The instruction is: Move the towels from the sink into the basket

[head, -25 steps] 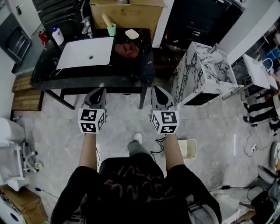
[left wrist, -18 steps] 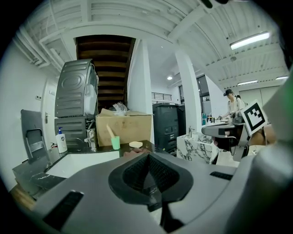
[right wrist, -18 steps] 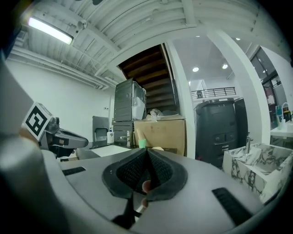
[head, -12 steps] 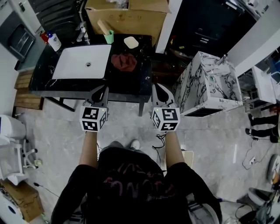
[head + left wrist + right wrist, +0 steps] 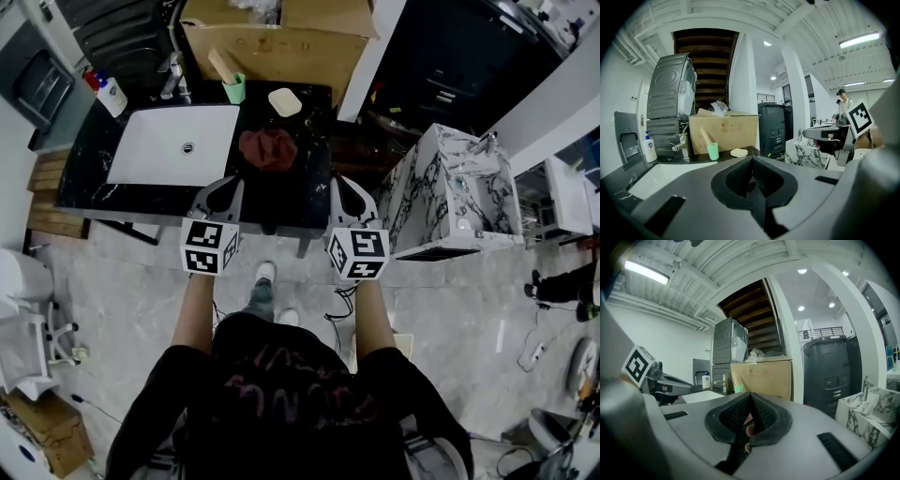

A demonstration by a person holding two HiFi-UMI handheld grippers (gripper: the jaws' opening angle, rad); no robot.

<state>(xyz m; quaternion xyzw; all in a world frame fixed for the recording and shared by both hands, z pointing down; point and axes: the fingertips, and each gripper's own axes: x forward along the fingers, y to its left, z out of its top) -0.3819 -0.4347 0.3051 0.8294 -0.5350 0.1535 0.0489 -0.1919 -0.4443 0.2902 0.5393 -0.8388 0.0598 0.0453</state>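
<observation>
both jaw pairs pressed together, nothing held; white sink (image 5: 150, 155) at left of black counter (image 5: 305, 131); left gripper (image 5: 228, 185) over counter's front edge; dark red towel (image 5: 268, 148) bunched on counter just right of sink; right gripper (image 5: 340, 180) near counter's right front corner

A crumpled dark red towel (image 5: 268, 148) lies on the black worktop (image 5: 305, 183), just right of the white sink (image 5: 155, 155).

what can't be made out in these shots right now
- Dark red crumpled towel: one cloth or several, too small to tell in the head view. Each gripper view hides it behind the grey left tool or right tool.
- Basket: none clearly seen. The person's body covers much of the floor in the head view.
- White pump bottle: label too small in every view.
</observation>
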